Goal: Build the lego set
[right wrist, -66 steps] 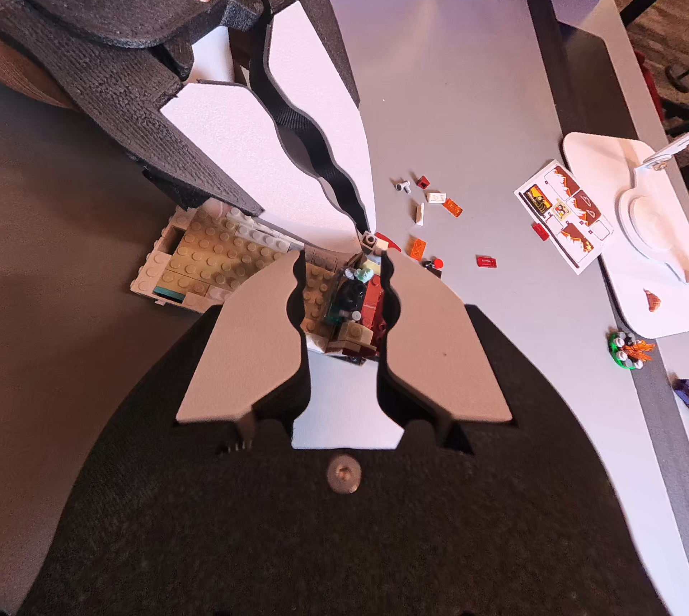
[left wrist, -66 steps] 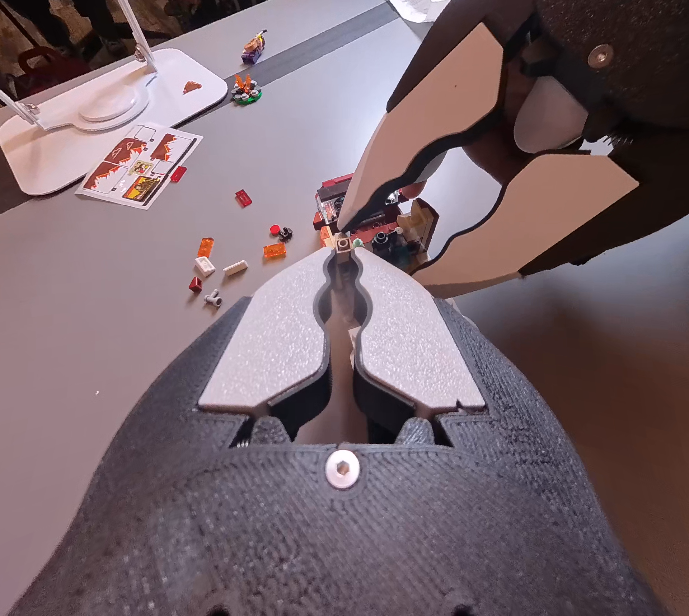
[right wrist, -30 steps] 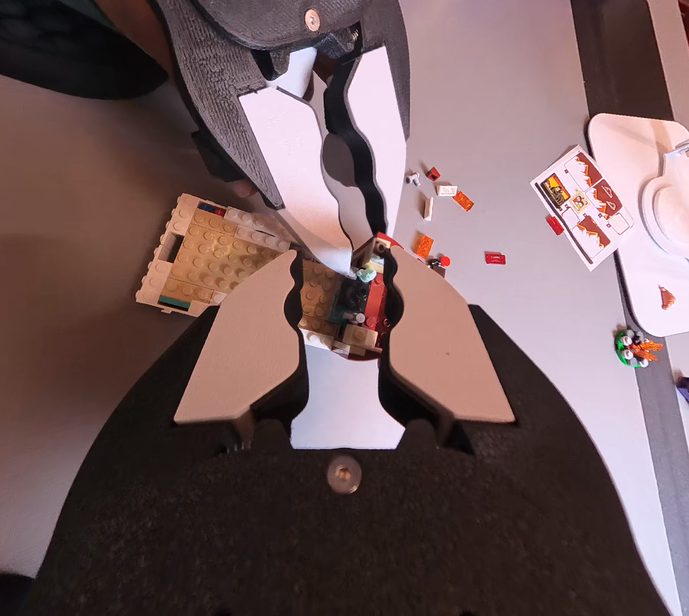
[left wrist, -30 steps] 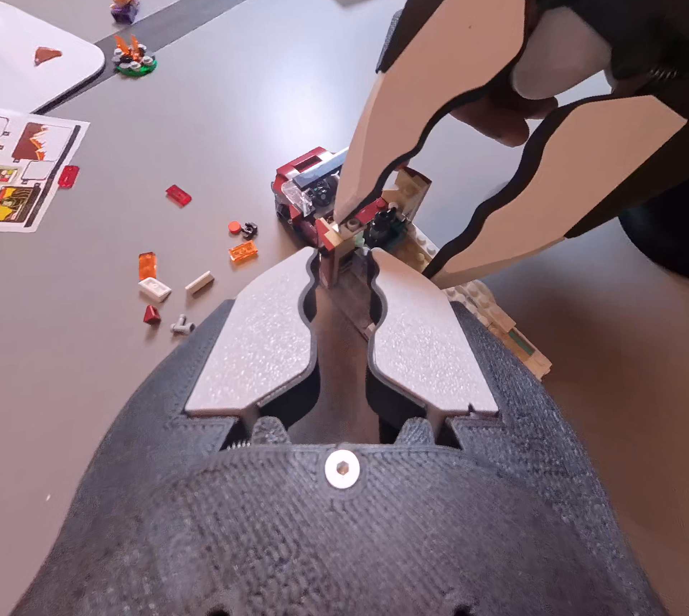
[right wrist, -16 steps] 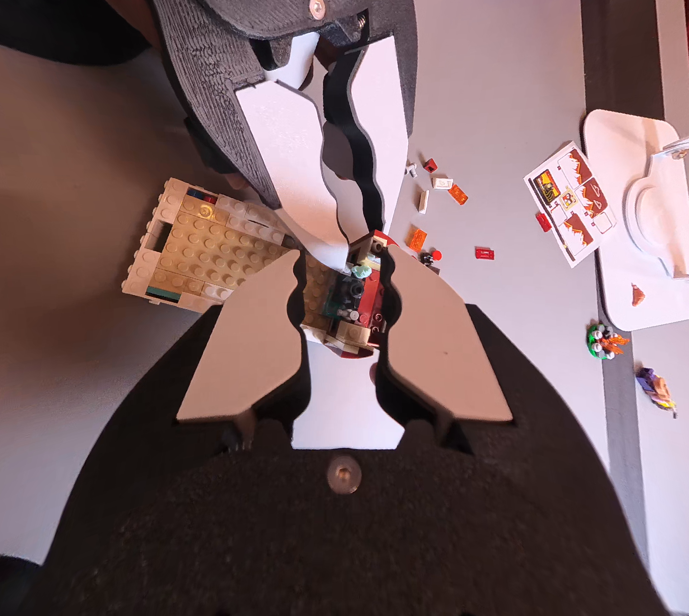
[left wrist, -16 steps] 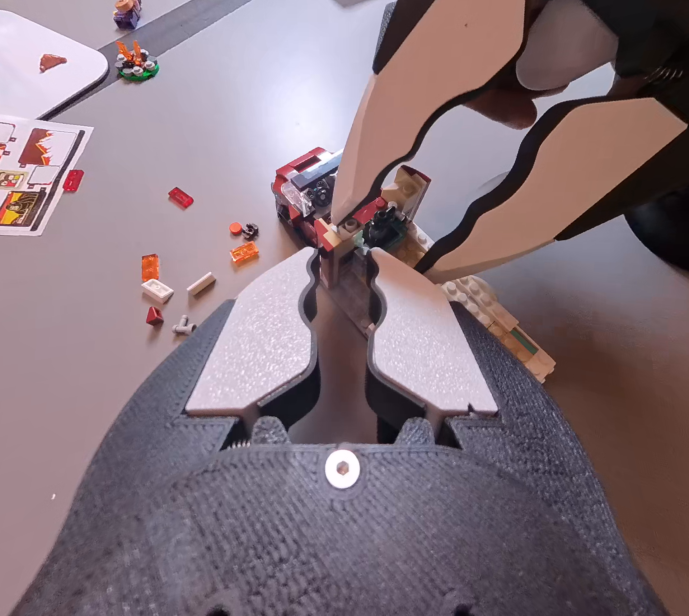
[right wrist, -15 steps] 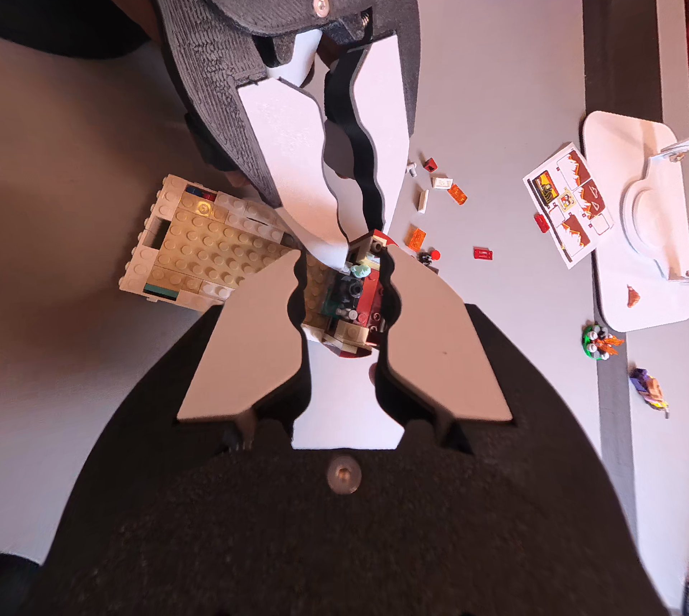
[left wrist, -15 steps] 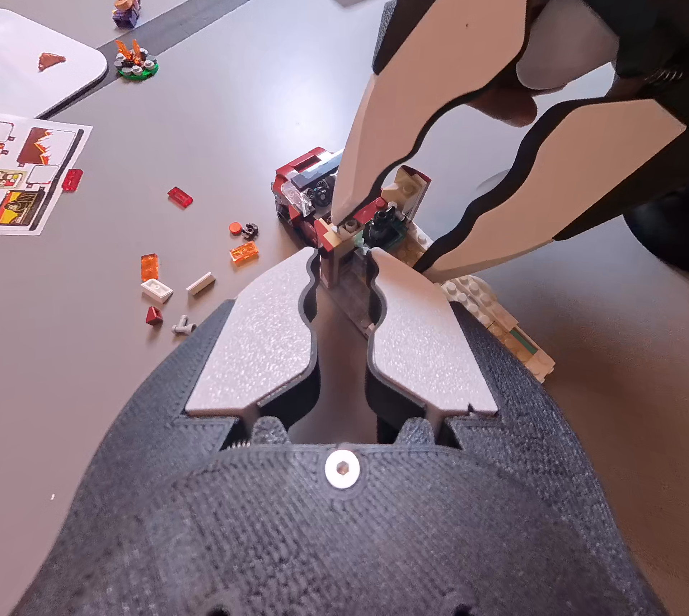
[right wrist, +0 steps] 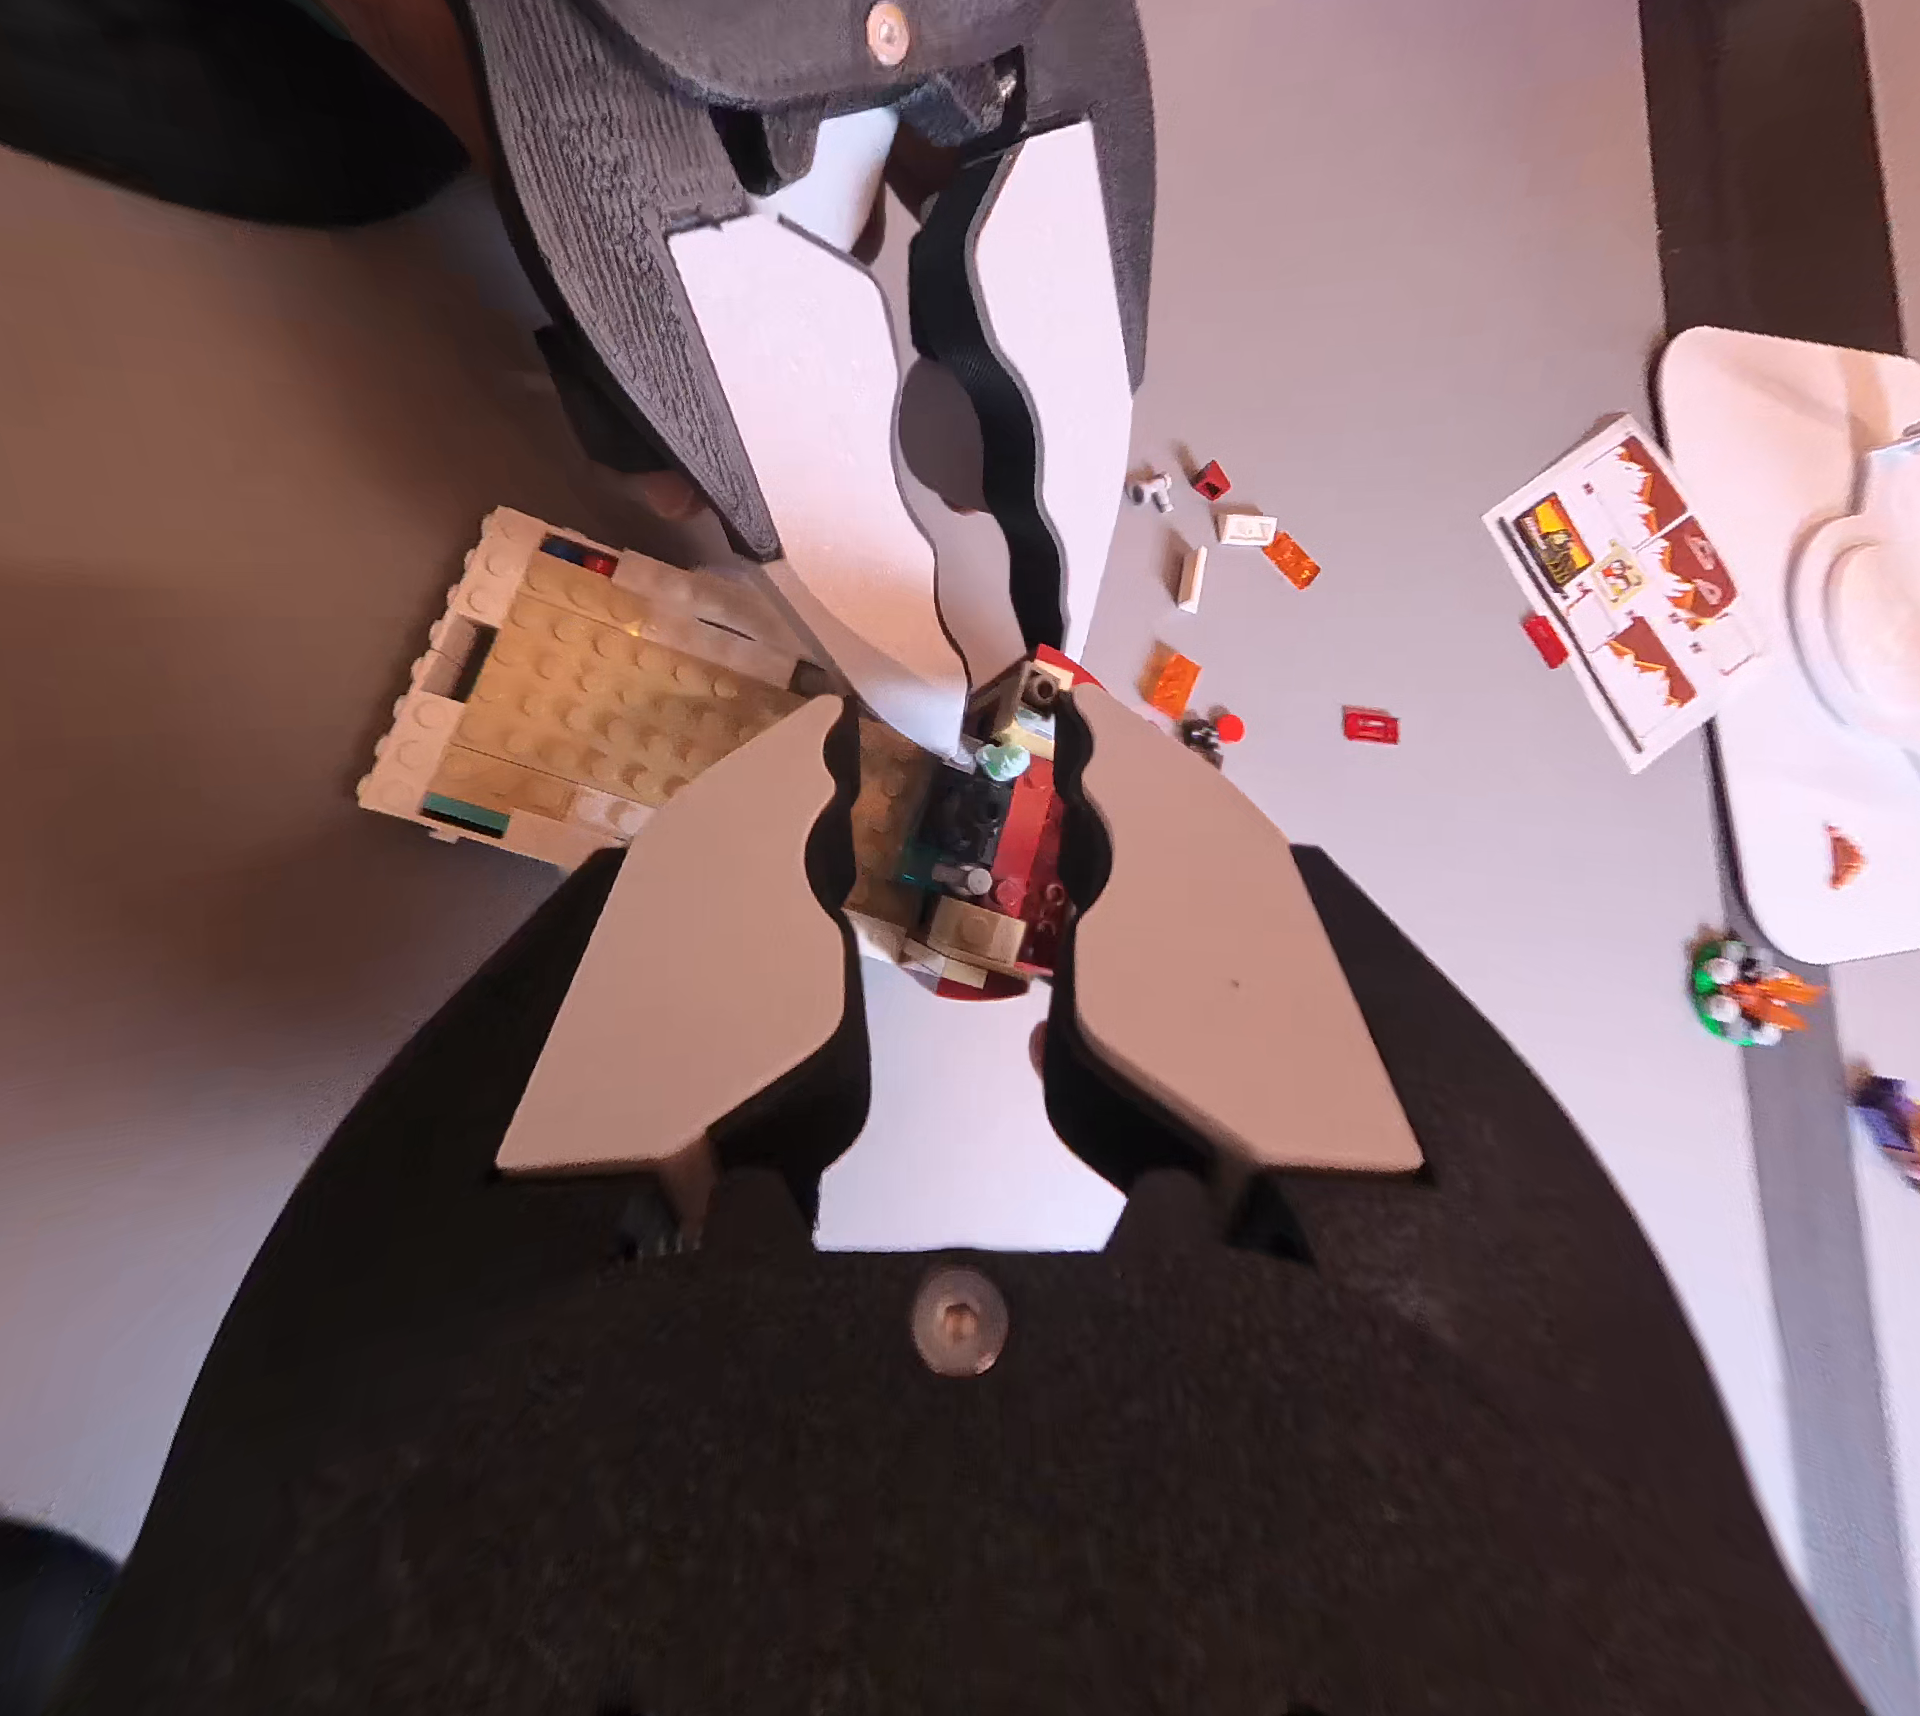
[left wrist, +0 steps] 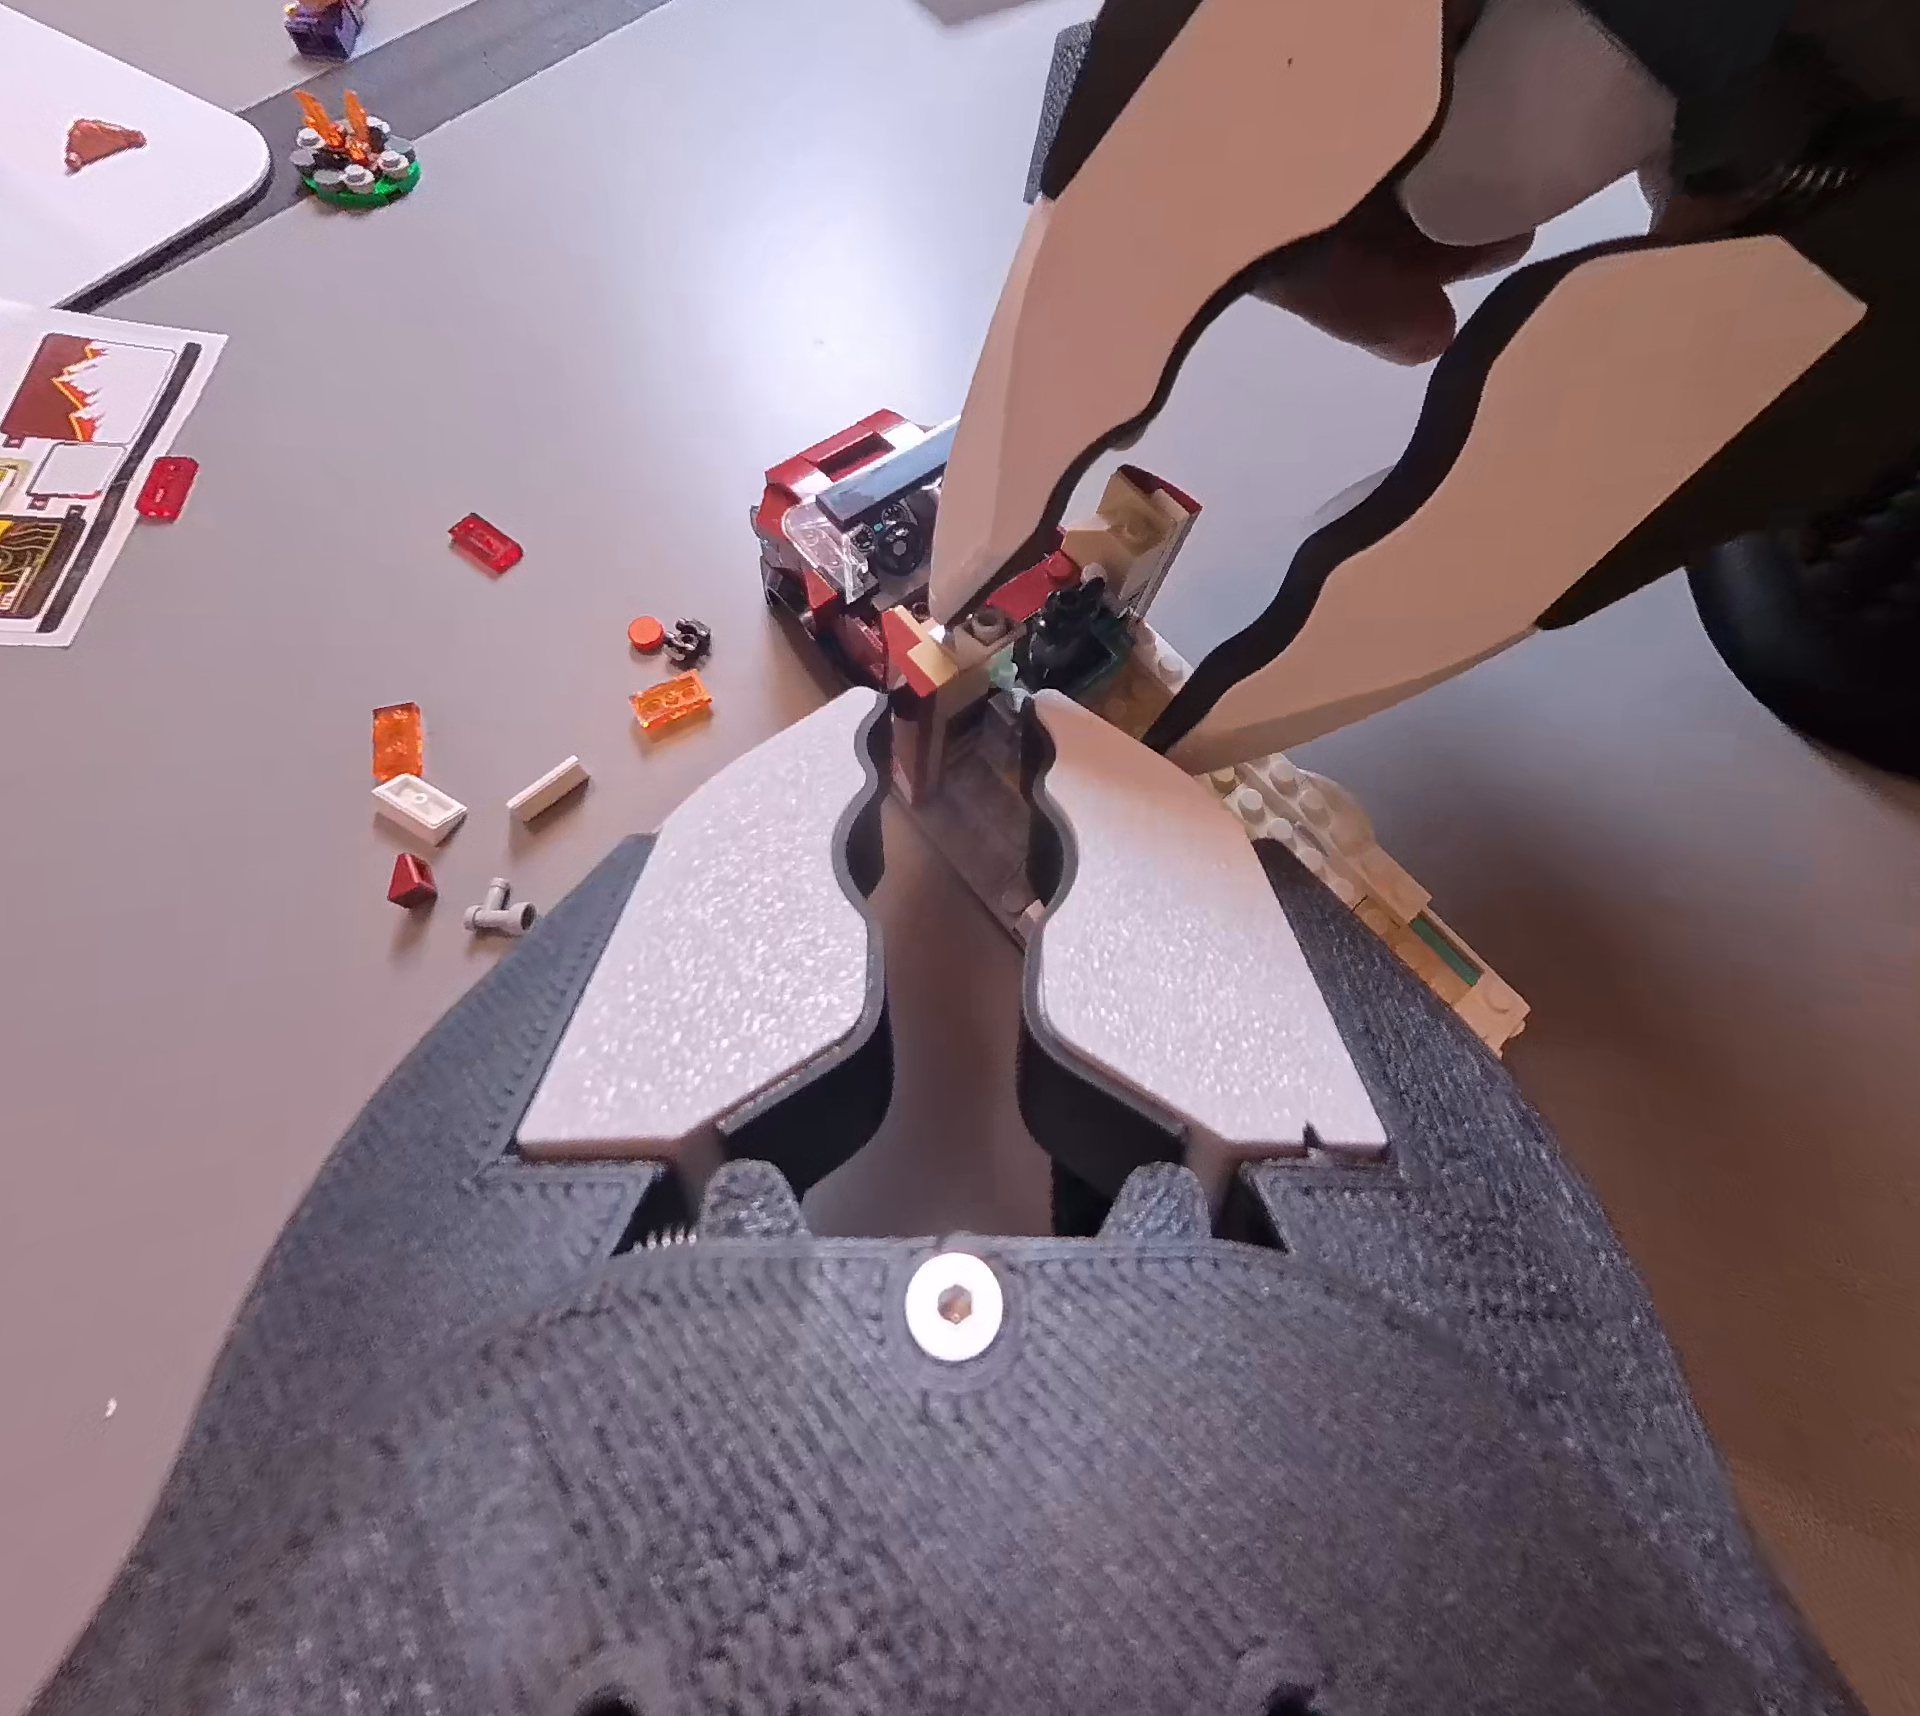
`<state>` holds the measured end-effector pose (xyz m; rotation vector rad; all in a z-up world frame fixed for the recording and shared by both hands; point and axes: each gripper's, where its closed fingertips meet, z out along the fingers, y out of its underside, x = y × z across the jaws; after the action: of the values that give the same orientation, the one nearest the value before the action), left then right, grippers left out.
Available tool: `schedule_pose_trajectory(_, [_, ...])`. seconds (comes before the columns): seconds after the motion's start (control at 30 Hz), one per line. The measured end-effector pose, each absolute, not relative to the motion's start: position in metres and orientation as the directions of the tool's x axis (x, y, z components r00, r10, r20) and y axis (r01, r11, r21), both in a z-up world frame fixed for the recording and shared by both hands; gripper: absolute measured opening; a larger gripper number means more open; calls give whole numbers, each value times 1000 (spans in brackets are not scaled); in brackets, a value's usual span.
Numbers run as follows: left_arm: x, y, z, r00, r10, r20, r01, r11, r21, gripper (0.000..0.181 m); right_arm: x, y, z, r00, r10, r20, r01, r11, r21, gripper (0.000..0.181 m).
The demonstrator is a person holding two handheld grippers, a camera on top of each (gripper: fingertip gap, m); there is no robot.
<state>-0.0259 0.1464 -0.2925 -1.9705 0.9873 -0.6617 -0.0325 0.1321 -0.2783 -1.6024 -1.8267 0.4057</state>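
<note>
**Both grippers over the Lego build**

Right now the grey table carries everything, with a white stand base at its far edge. Largest of the task pieces is the Lego model, a tan studded plate with white edging and a dark red structure on one end, lying mid-table. The left gripper has its fingers spread a little around the model's red end wall, one finger on each side; whether they pinch it I cannot tell. The right gripper comes in from above with its fingers released and well apart, and one fingertip presses on a small tan brick atop the red part. A sticker sheet lies near the stand base. Loose bits, an orange tile, a red tile and a white tile, lie scattered between sheet and model. A small campfire build sits on the dark strip.
</note>
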Motion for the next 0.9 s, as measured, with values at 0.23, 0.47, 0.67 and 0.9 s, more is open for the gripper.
schedule_pose_trajectory(0.23, [-26, 146, -293, 545, -833, 92, -394, -351, -850, 22, -30, 129, -275, 38, 983, 180, 715, 100, -692, 40])
schedule_pose_trajectory(0.47, [-28, 146, -293, 549, -831, 89, -392, -350, -851, 20, -32, 129, -277, 46, 978, 203, 740, 104, -665, 38])
schedule_pose_trajectory(0.67, [-28, 146, -293, 565, -819, 96, -380, -362, -851, 20, -31, 132, -278, 79, 975, 206, 786, 66, -614, 35])
schedule_pose_trajectory(0.9, [-28, 146, -293, 570, -817, 89, -385, -362, -849, 20, -31, 134, -282, 79, 970, 232, 814, 71, -576, 35])
